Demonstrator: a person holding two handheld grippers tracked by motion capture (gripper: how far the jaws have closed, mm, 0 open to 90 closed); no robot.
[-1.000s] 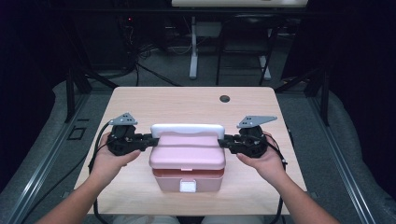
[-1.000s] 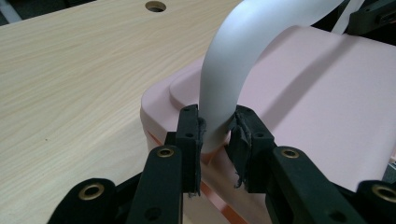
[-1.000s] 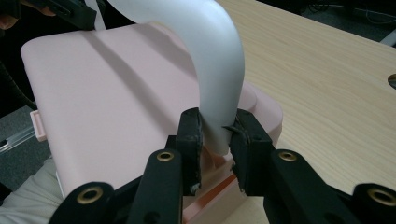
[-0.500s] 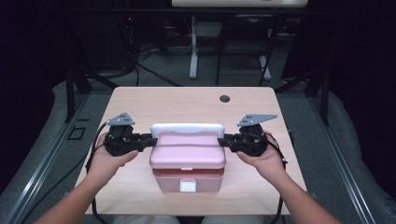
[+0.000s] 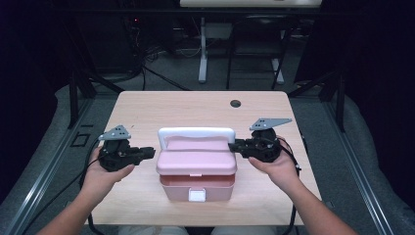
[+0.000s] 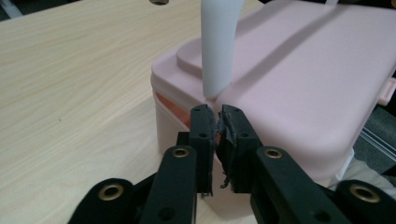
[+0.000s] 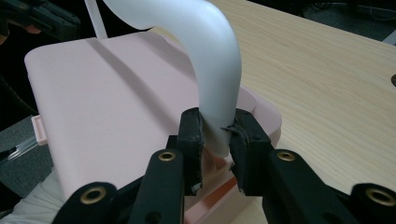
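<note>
High view: pink box [image 5: 196, 169] at lower centre of table [image 5: 147, 107], white handle [image 5: 195, 133] upright, lid slightly ajar. Left gripper [image 5: 147, 153] just left of box, apart from it; jaws just been closing, nearly together, nothing between. Right gripper [image 7: 215, 130] clamps handle's right end, at centre right of frame.

high: overhead, faces forward-down, far | gripper views: close, facing inward | shared: pink box [image 5: 196, 164]

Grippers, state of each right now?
Left gripper: shut, holding nothing, just off the pink plastic box.
Right gripper: shut on the white curved handle.
</note>
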